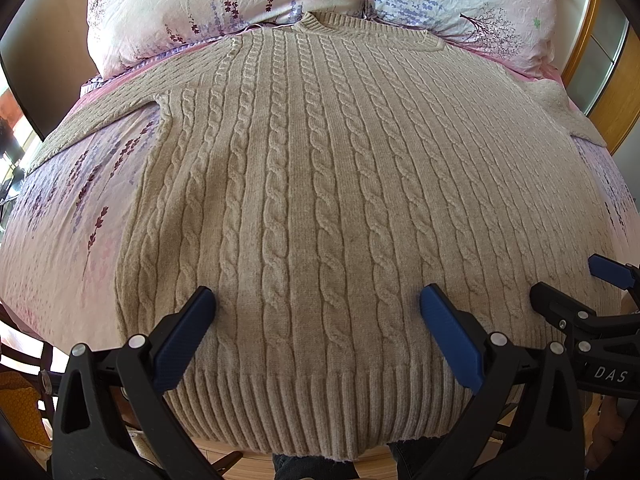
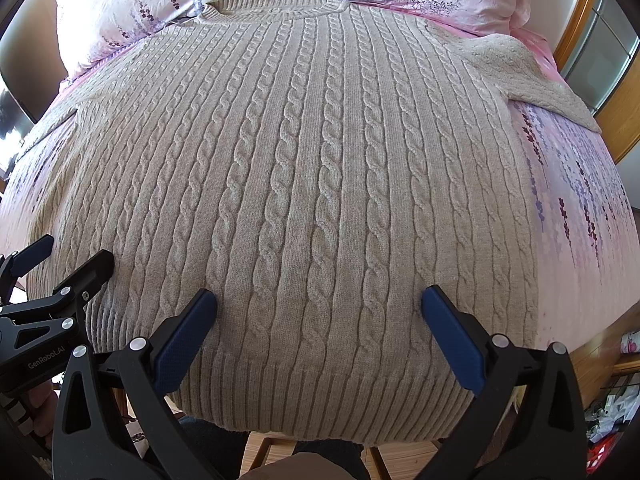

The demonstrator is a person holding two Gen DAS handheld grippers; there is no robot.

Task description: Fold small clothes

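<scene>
Beige cable-knit sweater (image 1: 320,200) fills the left wrist view, spread flat on the floral bedsheet (image 1: 72,208) with its collar at the top of the frame against the pillows (image 1: 192,4); the left gripper (image 1: 318,308) hangs spread wide and empty over the ribbed hem (image 1: 320,412) at the bottom, and "DAS" reads on the other tool at lower right. In the right wrist view the right gripper (image 2: 319,306) is likewise agape above the hem, "GenRobot.AI" printed on the tool at lower left. Folding looks not yet begun; the next move probably calls for pinching the hem or a side edge.
</scene>
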